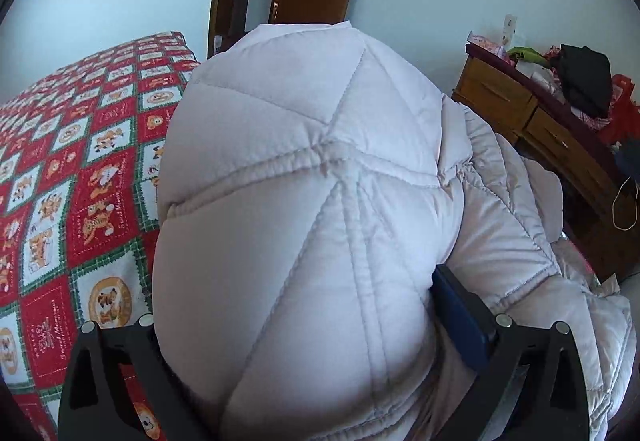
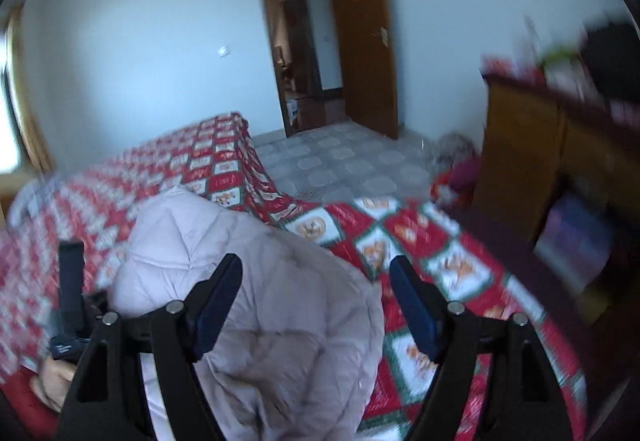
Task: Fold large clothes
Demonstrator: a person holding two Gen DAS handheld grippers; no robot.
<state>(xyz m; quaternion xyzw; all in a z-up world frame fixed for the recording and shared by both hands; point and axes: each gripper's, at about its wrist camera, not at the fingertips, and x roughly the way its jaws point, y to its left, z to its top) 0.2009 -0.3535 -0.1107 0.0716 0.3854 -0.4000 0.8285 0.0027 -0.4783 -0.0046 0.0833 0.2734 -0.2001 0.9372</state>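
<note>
**Padded coat bunched on the bed, left tool around it**

Looking along my left tool (image 1: 288,325), I see the pale padded coat (image 1: 304,201) bulging up between its fingers and filling most of the view — the right finger's blue pad (image 1: 460,317) presses against the fabric, while the other finger is mostly hidden behind the bulge. The tool is spread wide around a thick fold of coat; whether it truly pinches the fabric I cannot tell. The coat lies heaped on the bed (image 1: 80,169), whose cover is a red, white and green patchwork.

My right tool (image 2: 316,305) is spread open with nothing between its pads. It hangs above the coat's near edge; the coat (image 2: 256,281) lies under its left finger, and bed cover (image 2: 452,265) shows under the right one. This view is blurred.

Beyond the bed stands an open brown door (image 2: 368,37). A wooden dresser (image 1: 532,121) to the right is piled with clothes and clutter.
</note>
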